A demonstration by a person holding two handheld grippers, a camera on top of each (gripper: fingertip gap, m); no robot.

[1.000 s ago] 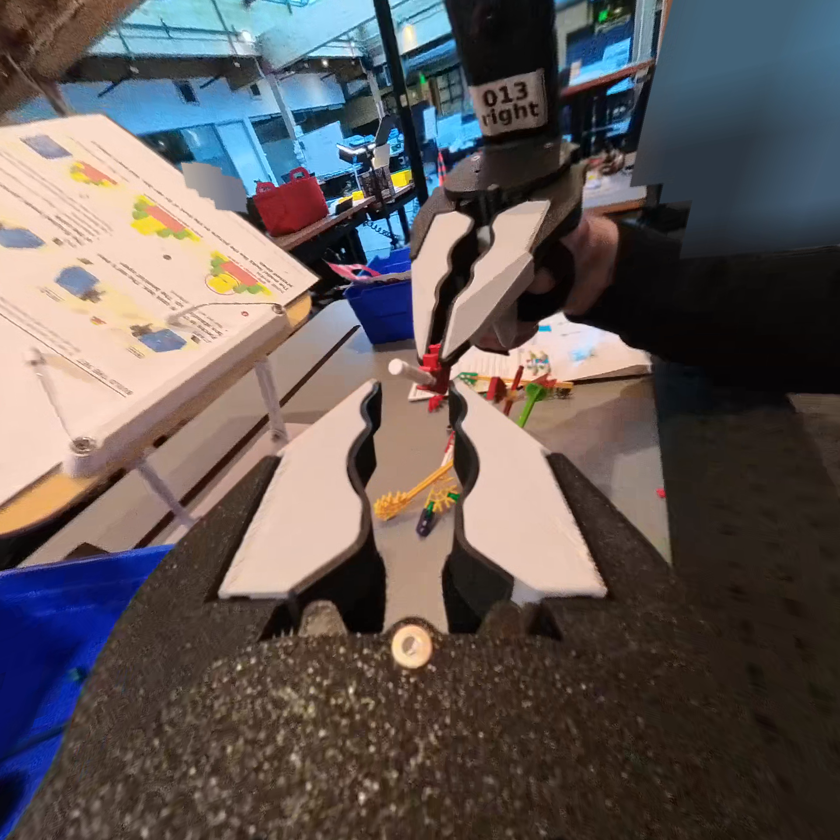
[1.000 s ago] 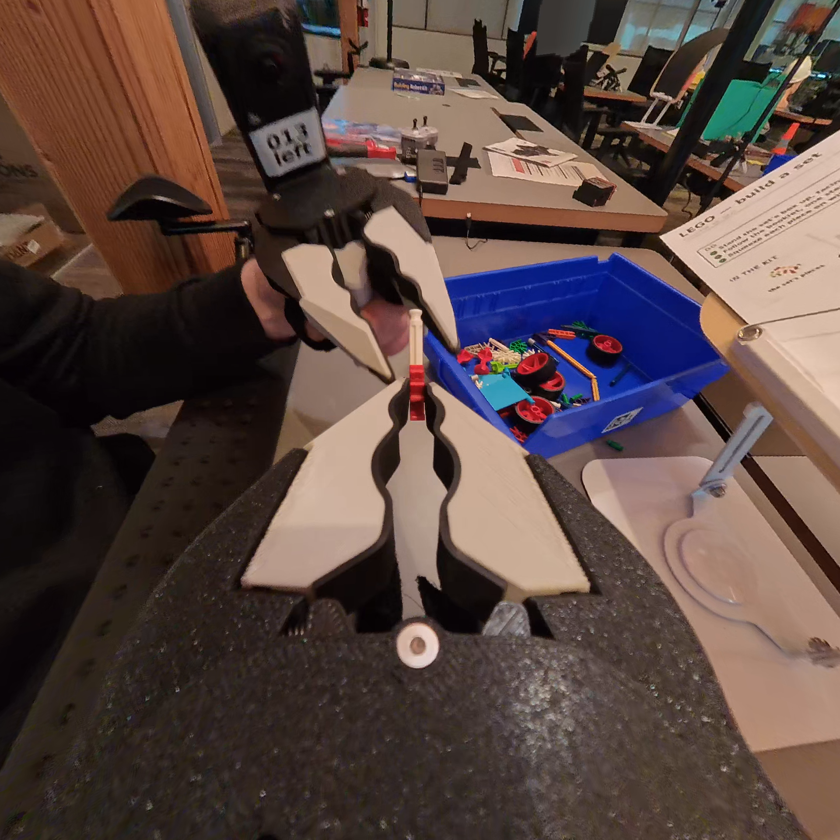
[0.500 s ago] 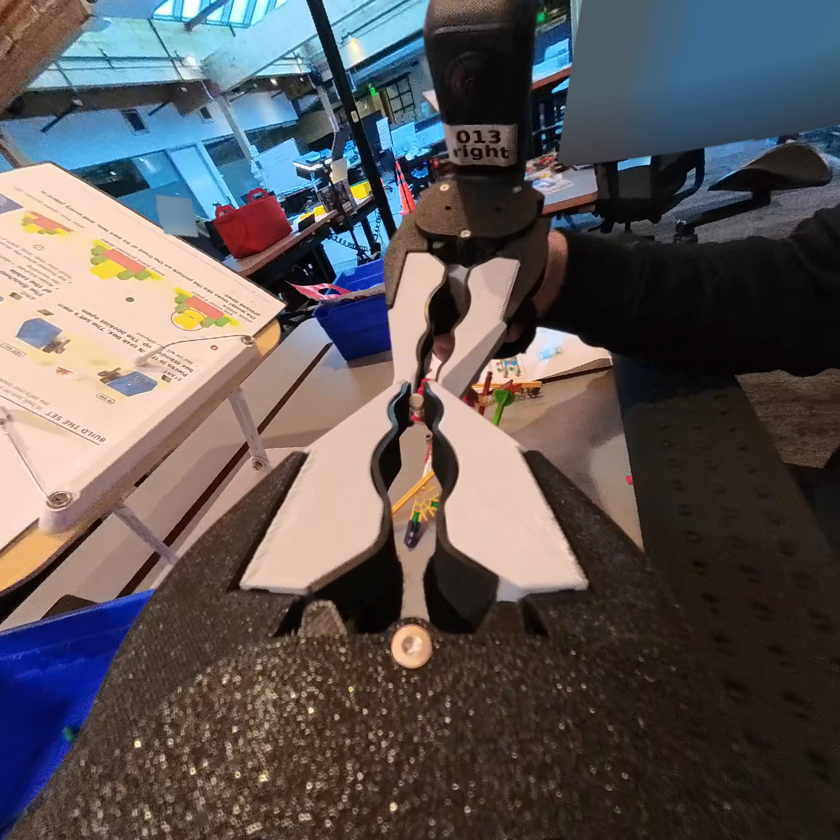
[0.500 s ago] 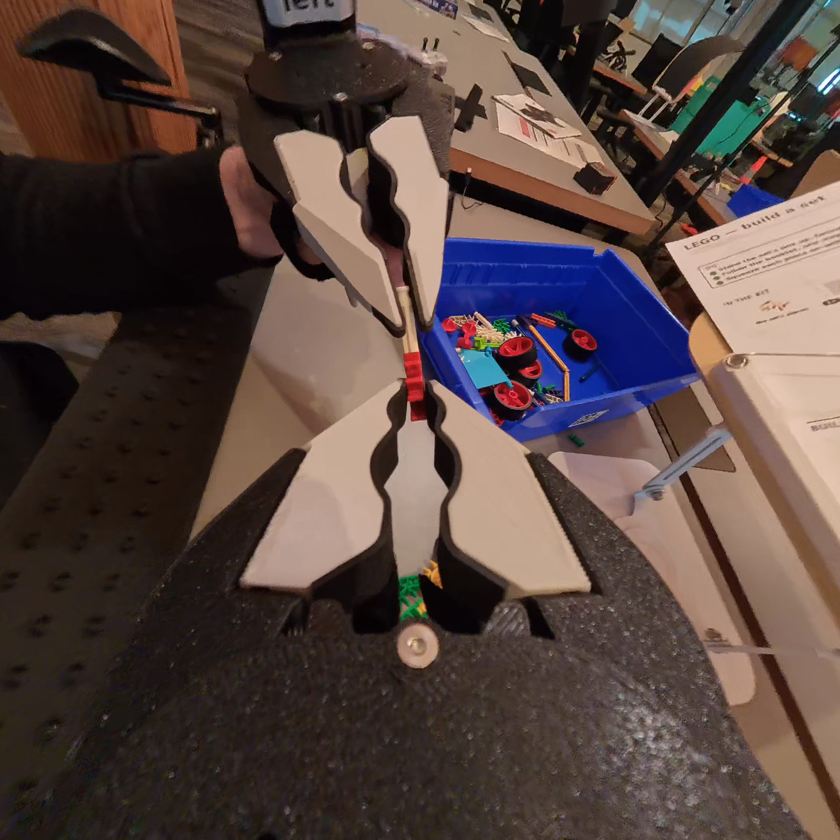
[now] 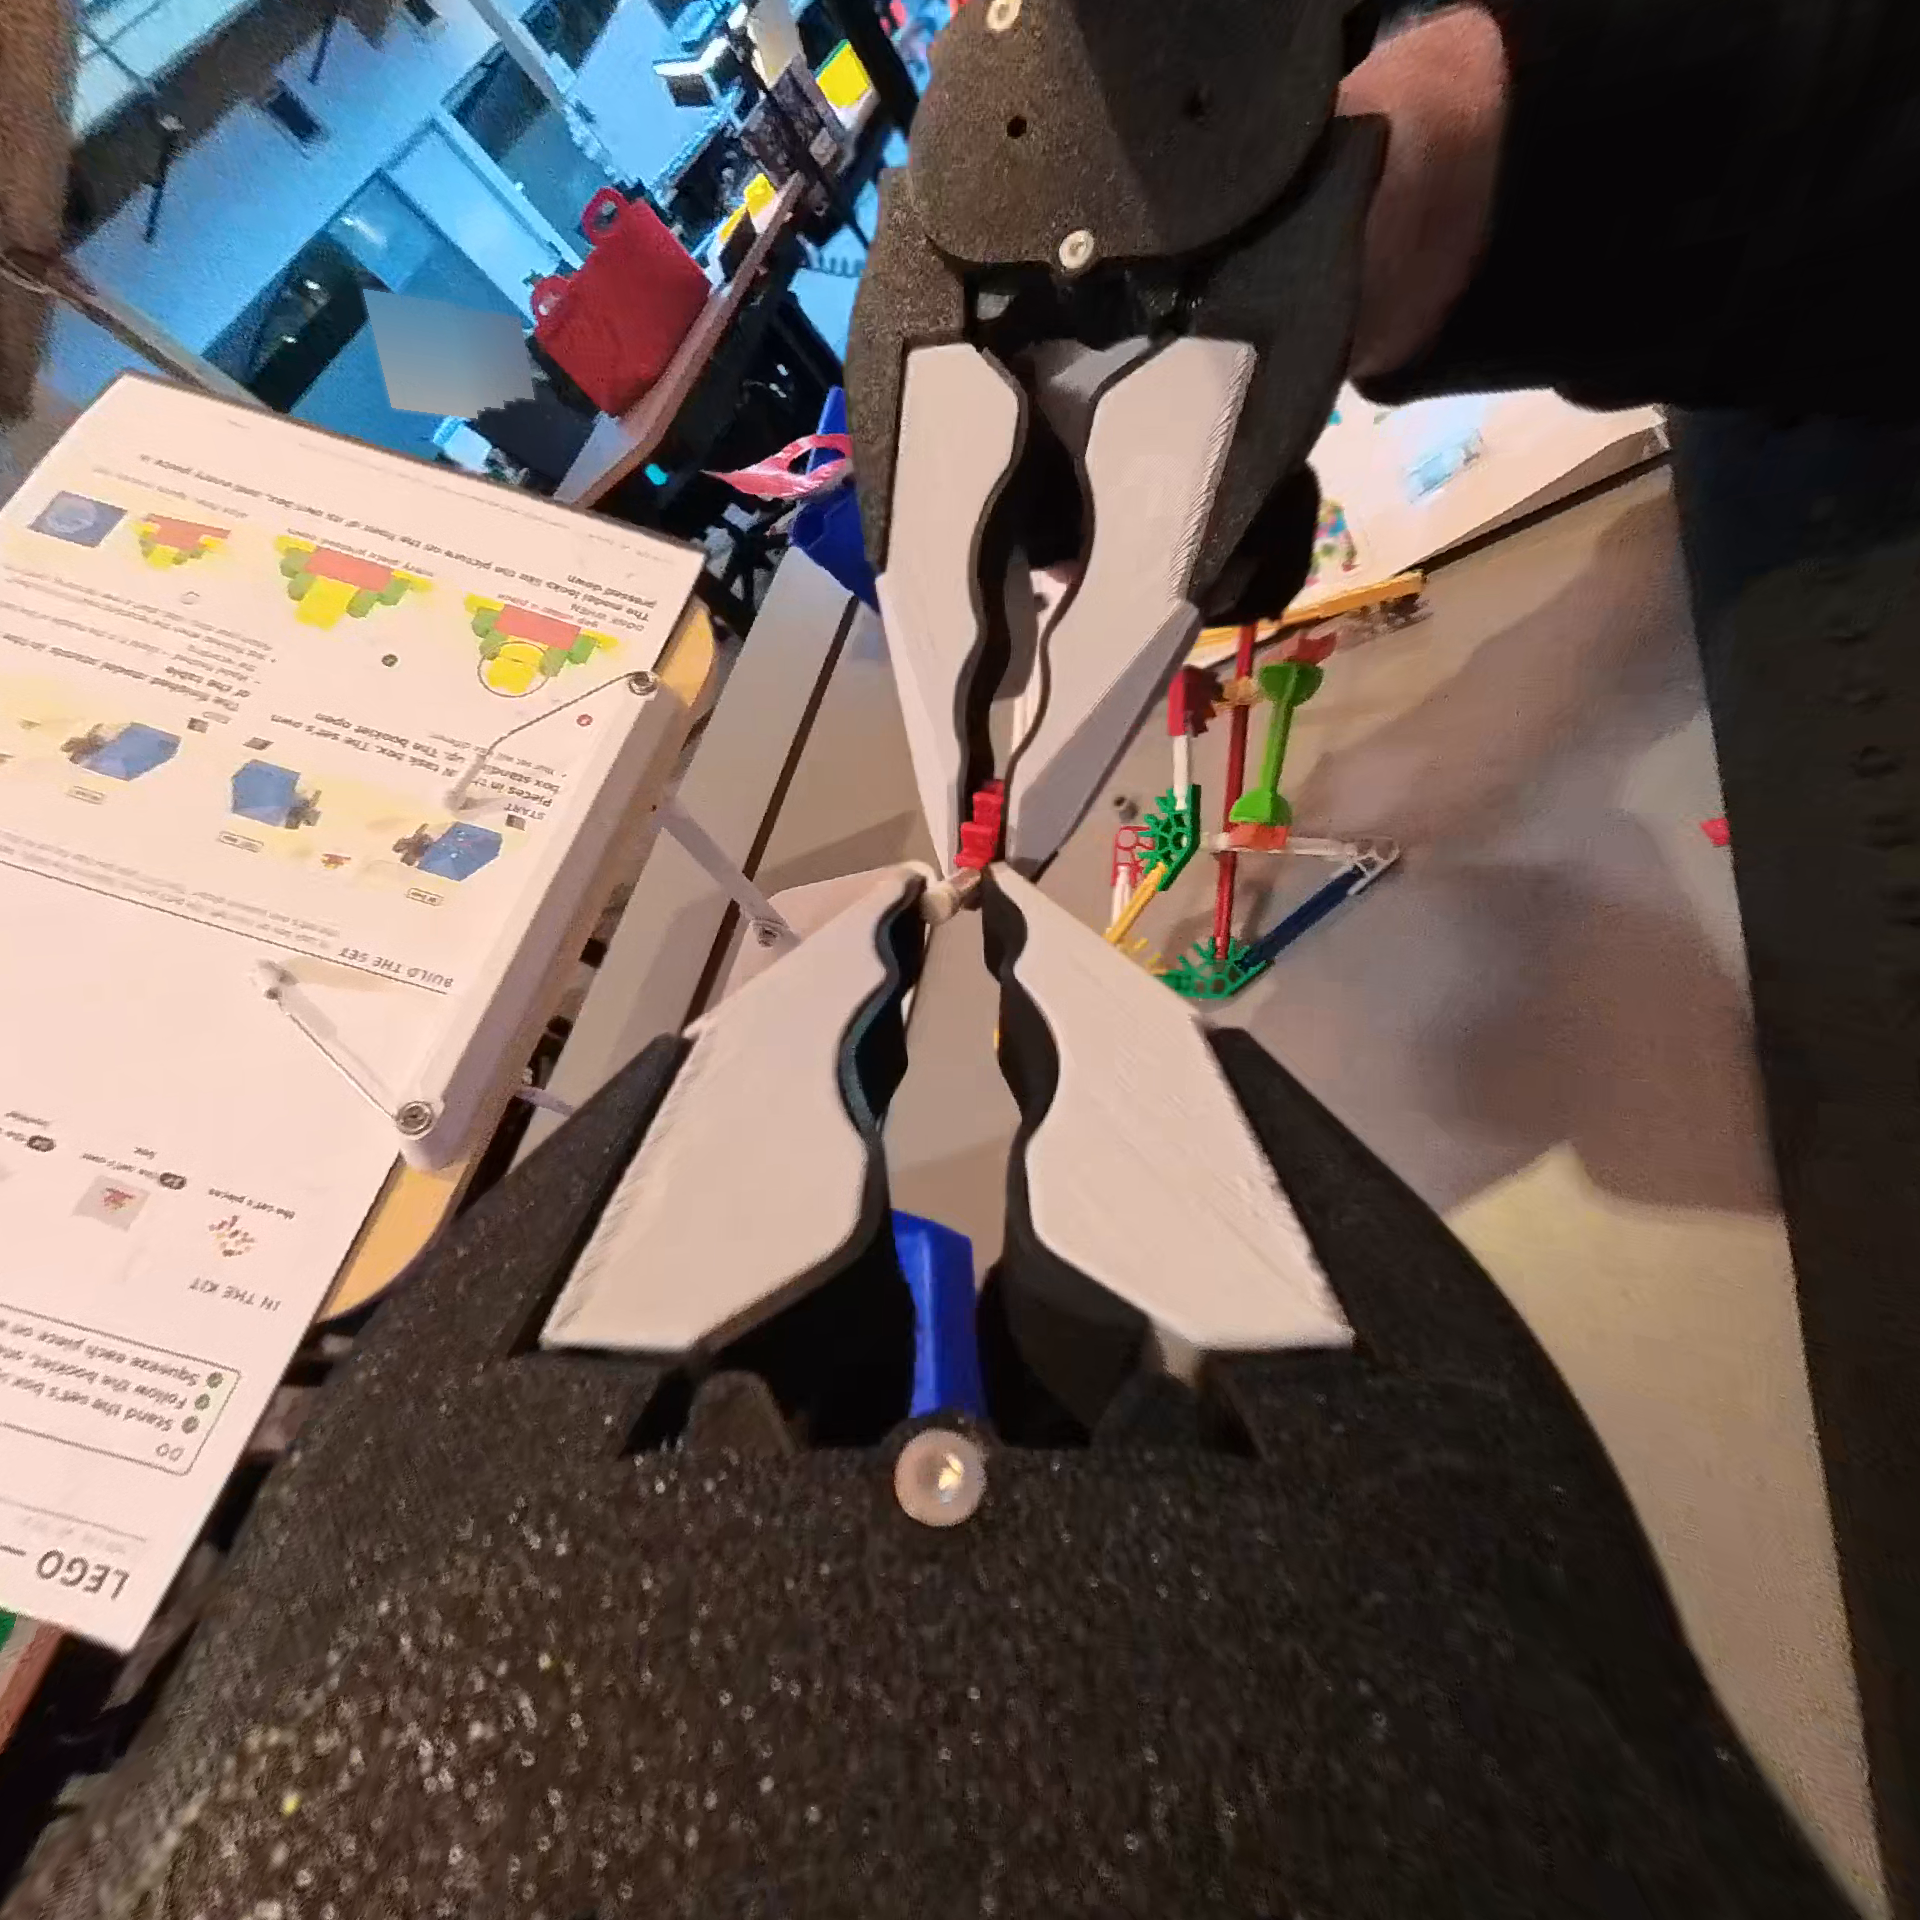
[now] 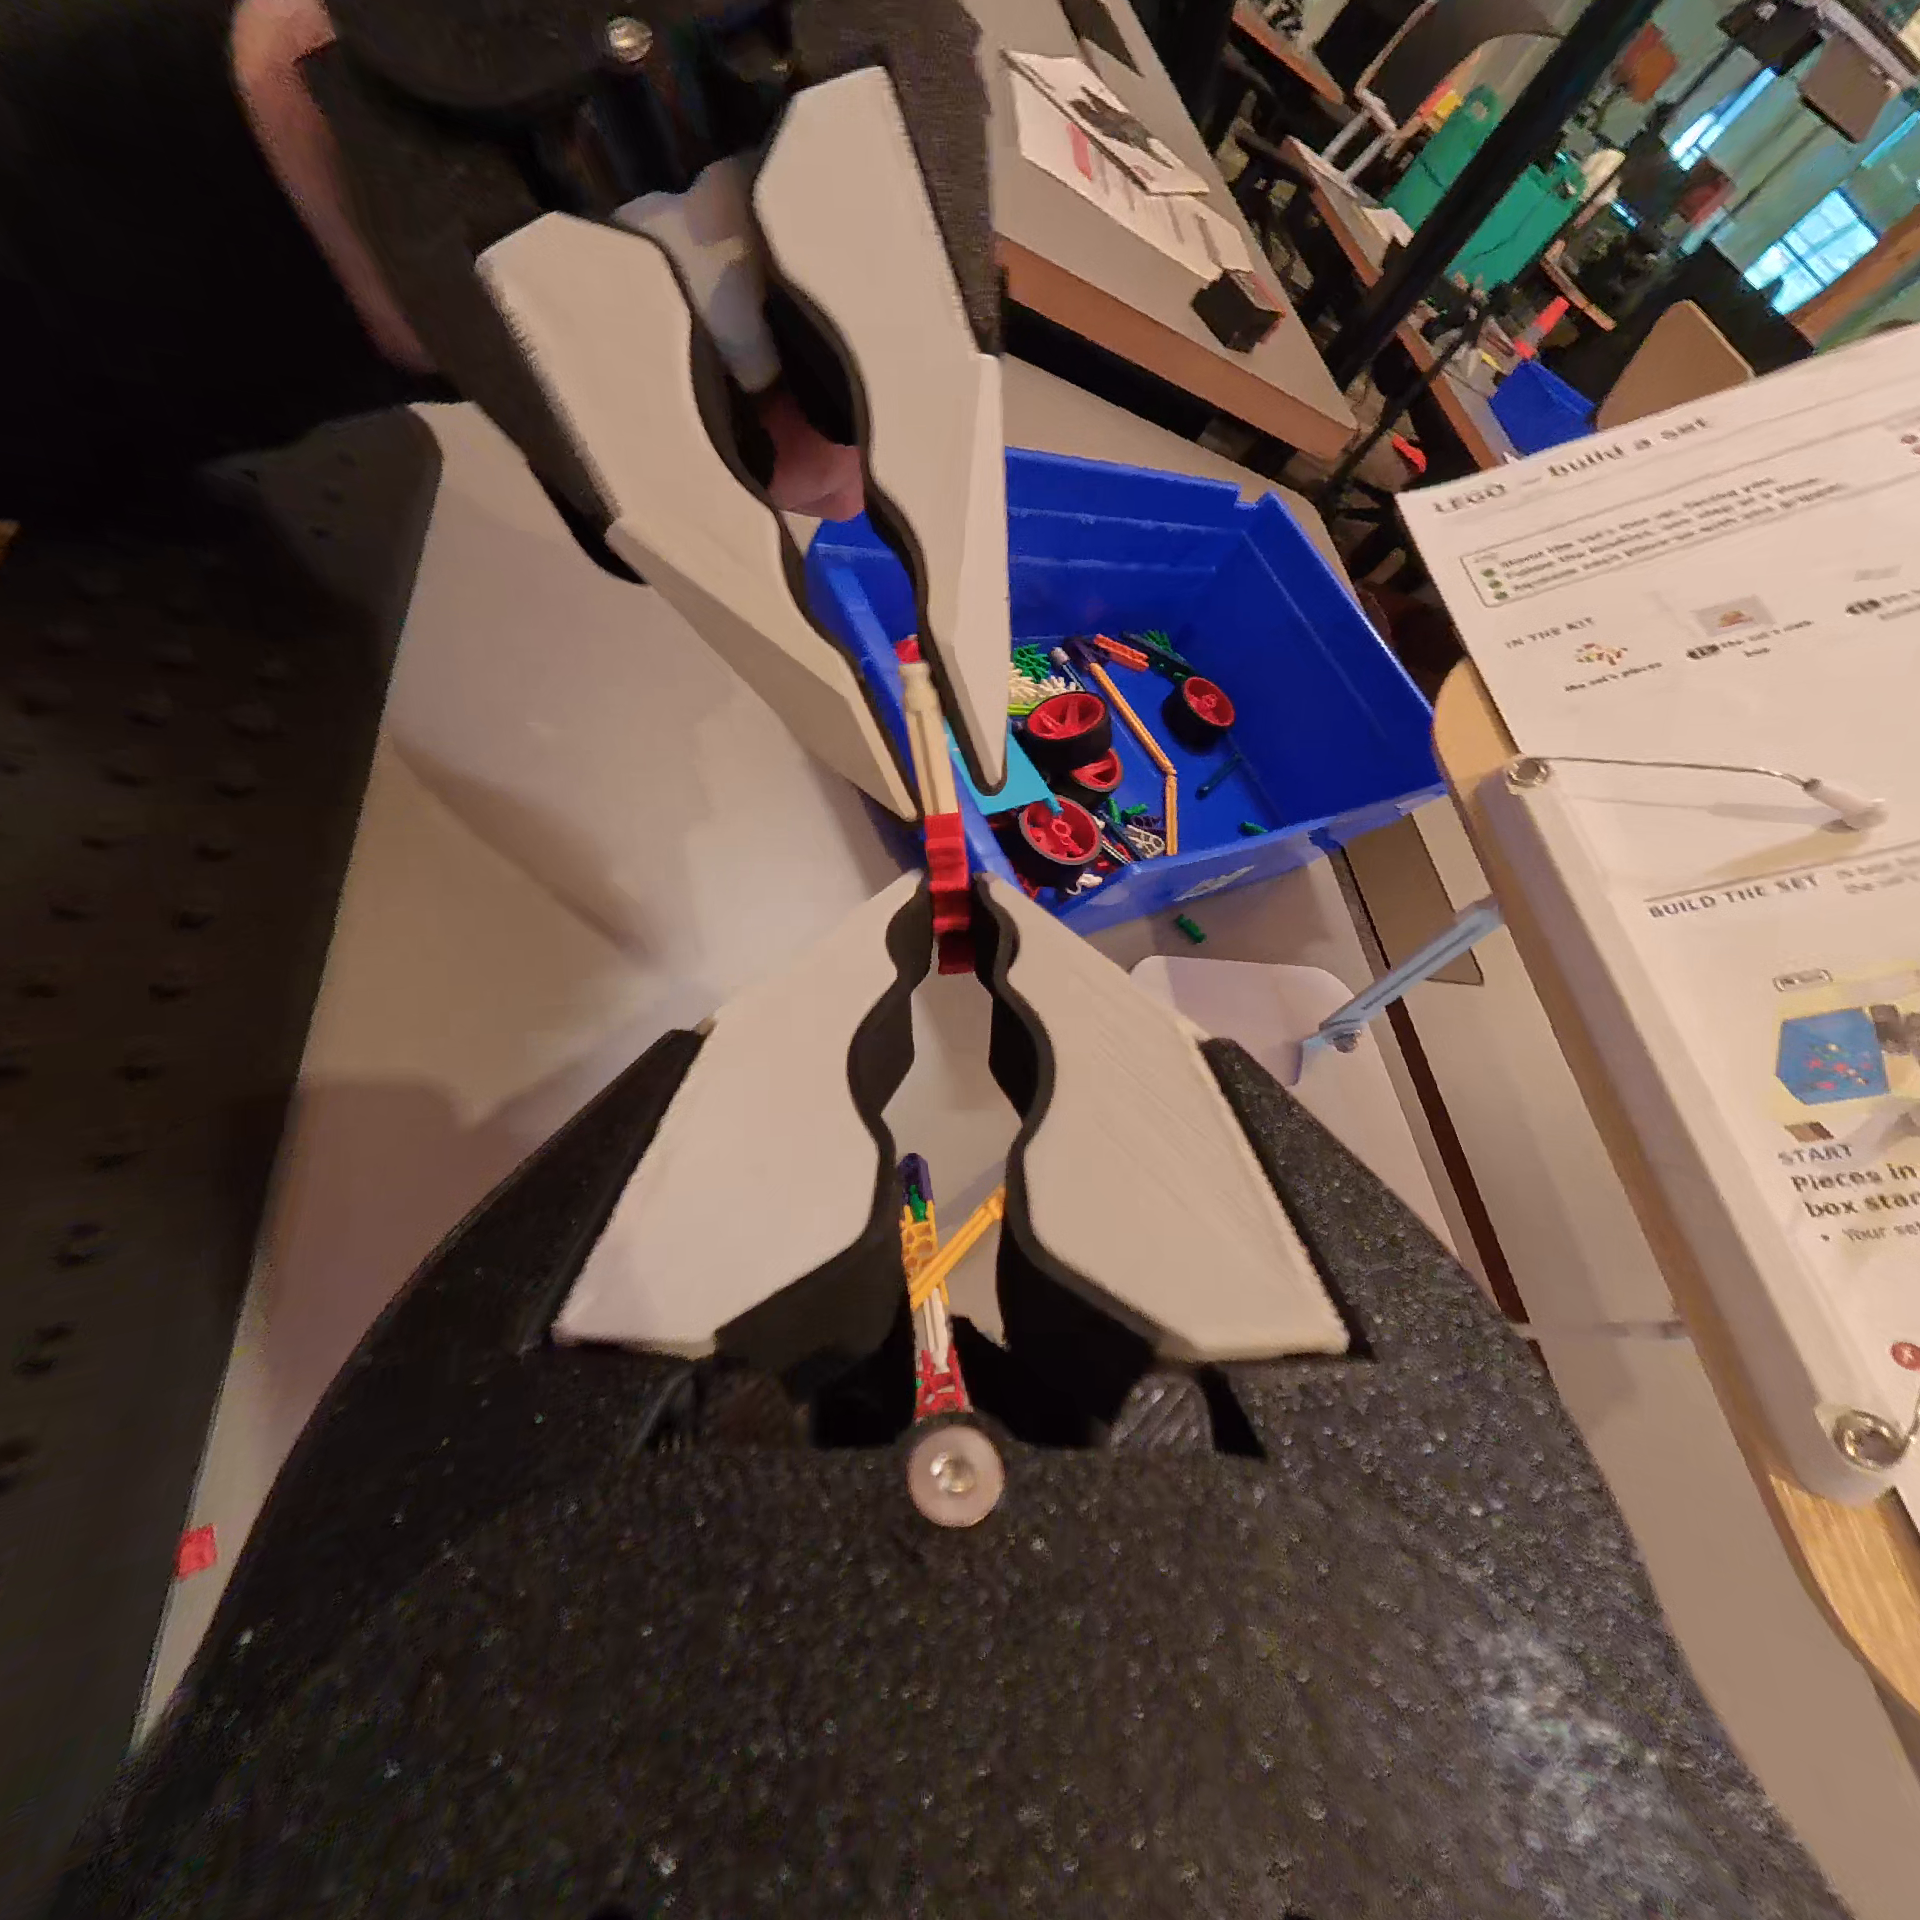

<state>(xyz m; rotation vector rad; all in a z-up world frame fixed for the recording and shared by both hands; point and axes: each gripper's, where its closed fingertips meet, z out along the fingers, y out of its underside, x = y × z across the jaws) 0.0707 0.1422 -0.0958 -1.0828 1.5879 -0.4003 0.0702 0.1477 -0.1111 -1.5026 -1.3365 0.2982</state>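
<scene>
My left gripper [image 5: 956, 883] and my right gripper [image 6: 951, 885] meet tip to tip above the grey table. The right gripper is shut on a small red connector [image 6: 948, 883]. A short white rod [image 6: 928, 743] sticks out of that connector. The left gripper is shut on the rod's free end [image 5: 943, 900]. In the left wrist view the right gripper [image 5: 977, 857] comes down from above with the red connector [image 5: 982, 821] at its tips. In the right wrist view the left gripper [image 6: 948, 795] comes down from the upper left, held by a hand in a dark sleeve.
A blue bin [image 6: 1195, 561] of loose rods, connectors and red wheels stands behind the grippers. A part-built rod model [image 5: 1226, 831] stands on the table to the right. An instruction board [image 5: 312, 779] on a stand is on the left. A black perforated mat [image 5: 1818, 935] borders the table.
The left gripper, open a second ago, has closed on the white rod. Both grippers have drawn close together, tip to tip, and tilted.
</scene>
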